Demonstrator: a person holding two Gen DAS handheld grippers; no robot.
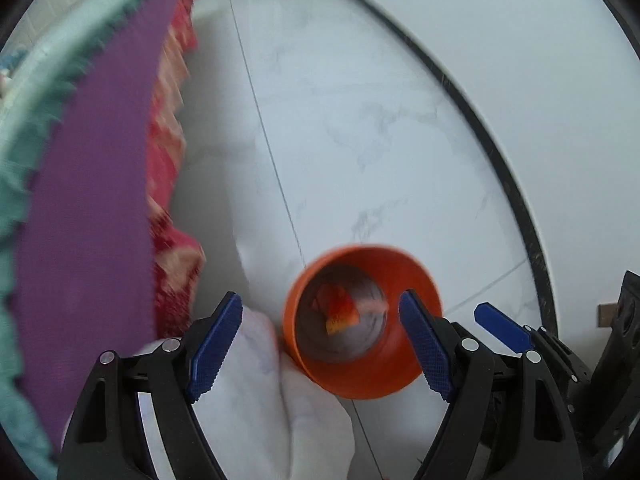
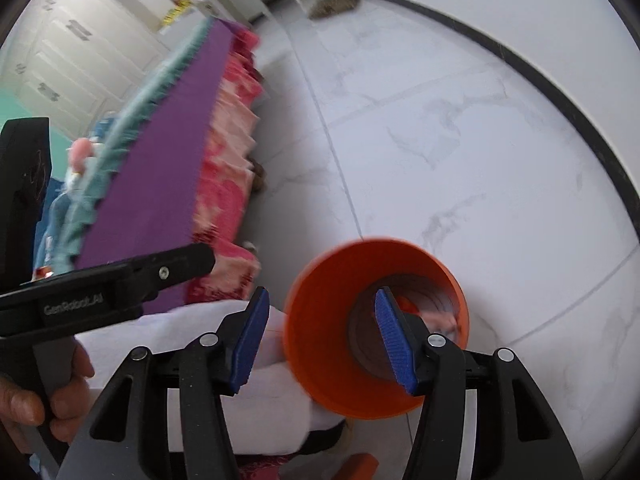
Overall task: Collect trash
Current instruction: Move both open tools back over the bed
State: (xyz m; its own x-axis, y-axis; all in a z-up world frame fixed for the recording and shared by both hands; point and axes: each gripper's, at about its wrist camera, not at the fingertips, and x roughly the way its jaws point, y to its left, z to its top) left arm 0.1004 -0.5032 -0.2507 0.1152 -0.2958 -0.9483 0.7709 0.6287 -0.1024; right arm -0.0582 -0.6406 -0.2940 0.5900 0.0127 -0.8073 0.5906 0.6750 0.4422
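Note:
An orange bin point(image 1: 360, 384) stands on the white tiled floor, its mouth facing up at me. A red and yellow wrapper point(image 1: 340, 314) lies in it with other pale scraps. My left gripper point(image 1: 320, 346) hovers above the bin, open, with nothing held. In the right wrist view the same bin point(image 2: 320, 320) lies under my right gripper point(image 2: 322, 344), also open and holding nothing, one finger point(image 2: 394, 344) over the bin's mouth. Pinkish trash point(image 2: 444, 324) shows inside.
A bed with a purple sheet point(image 1: 92, 200), teal fringe and red floral skirt point(image 2: 224, 200) runs along the left. White fabric point(image 1: 260, 380) lies beside the bin. A broom point(image 2: 336, 2) leans by the far wall. A hand point(image 2: 60, 400) holds the left gripper's body point(image 2: 108, 280).

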